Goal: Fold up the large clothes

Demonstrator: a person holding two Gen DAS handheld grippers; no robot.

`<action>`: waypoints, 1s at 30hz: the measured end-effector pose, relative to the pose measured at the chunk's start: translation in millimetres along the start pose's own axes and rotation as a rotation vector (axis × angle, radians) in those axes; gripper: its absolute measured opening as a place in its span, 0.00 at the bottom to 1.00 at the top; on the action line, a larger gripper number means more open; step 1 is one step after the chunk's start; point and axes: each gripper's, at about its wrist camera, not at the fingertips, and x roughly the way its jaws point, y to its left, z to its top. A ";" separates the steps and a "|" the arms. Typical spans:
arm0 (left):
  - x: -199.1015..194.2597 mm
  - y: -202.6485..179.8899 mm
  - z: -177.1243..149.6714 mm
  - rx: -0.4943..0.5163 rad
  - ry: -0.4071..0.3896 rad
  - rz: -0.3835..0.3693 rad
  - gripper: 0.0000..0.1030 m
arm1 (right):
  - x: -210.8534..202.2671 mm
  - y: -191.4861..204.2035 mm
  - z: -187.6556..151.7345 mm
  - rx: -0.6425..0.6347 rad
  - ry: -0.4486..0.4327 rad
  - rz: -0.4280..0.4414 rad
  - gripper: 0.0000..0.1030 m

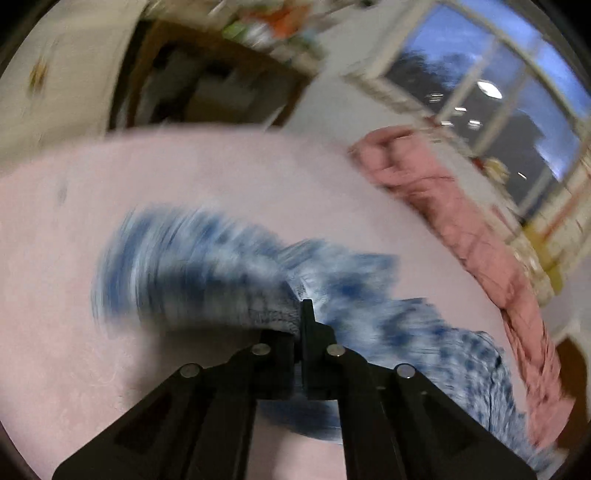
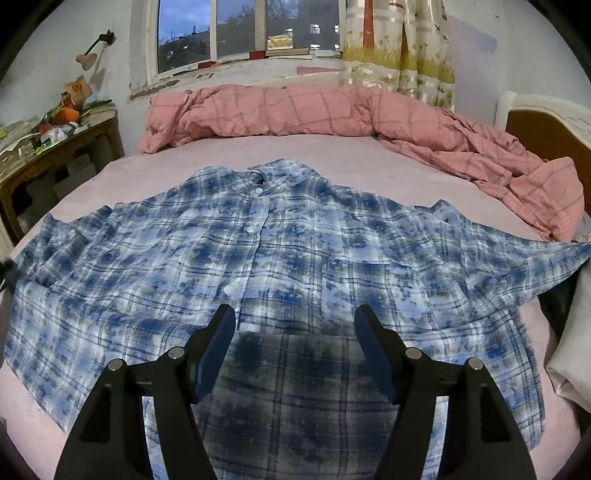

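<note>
A large blue-and-white plaid shirt (image 2: 295, 240) lies spread face up on the pink bed sheet (image 2: 351, 155), buttoned, collar toward the window and both sleeves out to the sides. My right gripper (image 2: 295, 321) hovers open over the shirt's lower front, with nothing between its fingers. In the left wrist view the shirt (image 1: 221, 266) is motion-blurred. My left gripper (image 1: 301, 314) is shut on a hemmed edge of it, which bunches up at the fingertips. I cannot tell which part of the shirt that edge is.
A rumpled pink checked duvet (image 2: 295, 110) runs along the far side of the bed and down its right side. A cluttered wooden side table (image 2: 55, 147) stands to the left. A headboard (image 2: 546, 129) is at the right, with a window (image 2: 240, 29) and curtain (image 2: 399, 55) behind.
</note>
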 end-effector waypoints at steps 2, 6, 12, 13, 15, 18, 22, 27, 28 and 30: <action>-17.1 -32.8 -2.6 0.079 -0.045 -0.040 0.01 | 0.1 -2.5 0.3 0.001 -0.004 -0.016 0.67; -37.8 -118.0 -18.0 0.230 -0.075 -0.101 0.01 | 7.8 -11.6 0.5 0.033 0.020 -0.003 0.67; -29.5 -255.7 -43.6 0.444 -0.085 -0.192 0.01 | 8.1 -30.5 1.9 0.093 0.021 -0.017 0.67; -24.0 -271.2 -49.7 0.464 -0.075 -0.196 0.01 | 6.4 -34.9 2.7 0.109 0.019 -0.004 0.67; -11.9 -298.3 -69.9 0.488 -0.032 -0.227 0.01 | 3.4 -41.2 3.9 0.128 0.014 0.007 0.67; 4.3 -327.4 -107.0 0.512 0.026 -0.247 0.01 | 0.1 -52.2 5.6 0.160 0.024 0.012 0.67; 30.8 -341.7 -153.2 0.541 0.108 -0.251 0.01 | 3.5 -69.0 6.0 0.212 0.031 -0.008 0.67; 60.2 -333.5 -204.0 0.650 0.269 -0.200 0.05 | 12.6 -74.2 3.0 0.216 0.060 -0.049 0.67; 58.5 -331.8 -209.8 0.668 0.284 -0.199 0.09 | 12.0 -73.0 3.2 0.209 0.056 -0.057 0.67; 44.1 -326.2 -215.1 0.701 0.286 -0.225 0.23 | 10.5 -70.8 3.8 0.194 0.048 -0.069 0.67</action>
